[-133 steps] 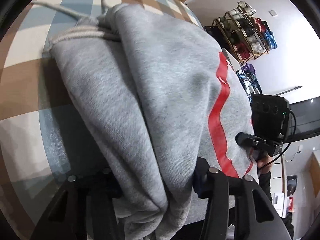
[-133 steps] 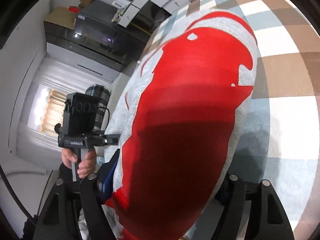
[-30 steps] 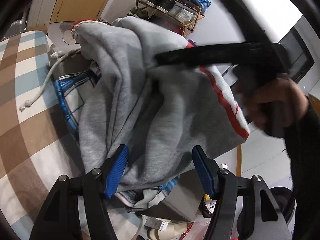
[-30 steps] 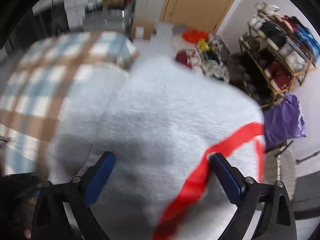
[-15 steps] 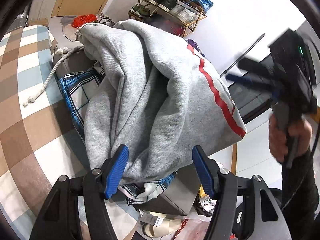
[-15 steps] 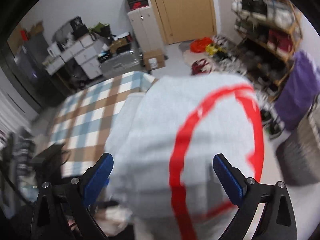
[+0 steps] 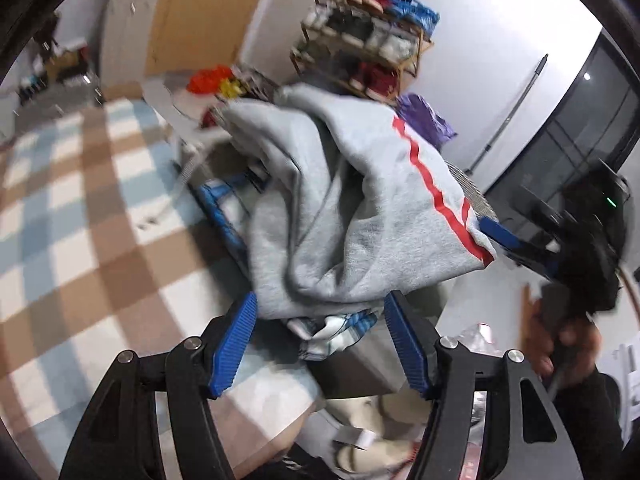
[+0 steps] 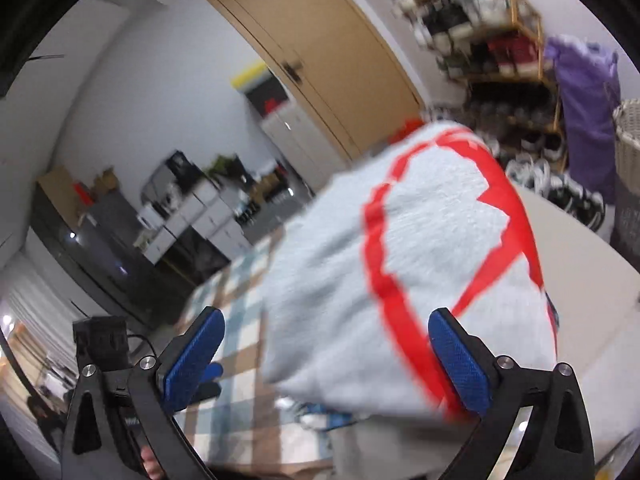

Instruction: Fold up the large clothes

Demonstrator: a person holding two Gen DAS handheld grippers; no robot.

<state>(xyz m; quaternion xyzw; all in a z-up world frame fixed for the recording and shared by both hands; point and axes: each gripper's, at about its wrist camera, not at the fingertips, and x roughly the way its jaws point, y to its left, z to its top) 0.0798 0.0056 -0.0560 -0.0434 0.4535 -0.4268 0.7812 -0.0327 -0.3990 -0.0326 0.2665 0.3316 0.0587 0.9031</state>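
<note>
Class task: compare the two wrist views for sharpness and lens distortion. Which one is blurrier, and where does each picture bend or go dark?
Right wrist view: blurrier; the grey sweatshirt smears, and the door bows. Left wrist view: sweatshirt fairly crisp, checked cloth and shoe rack soft. Both: fisheye curvature, black corners.

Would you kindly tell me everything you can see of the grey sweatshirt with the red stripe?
The grey sweatshirt looks like thick fleecy cotton, with a red line running jaggedly across it; in the right wrist view that line forms a closed outline. It lies bundled in loose folds, not flat, on top of a blue checked garment on a pile beside the checked cloth. Both sets of blue pads stand apart on either side of it; neither visibly presses on it.
</note>
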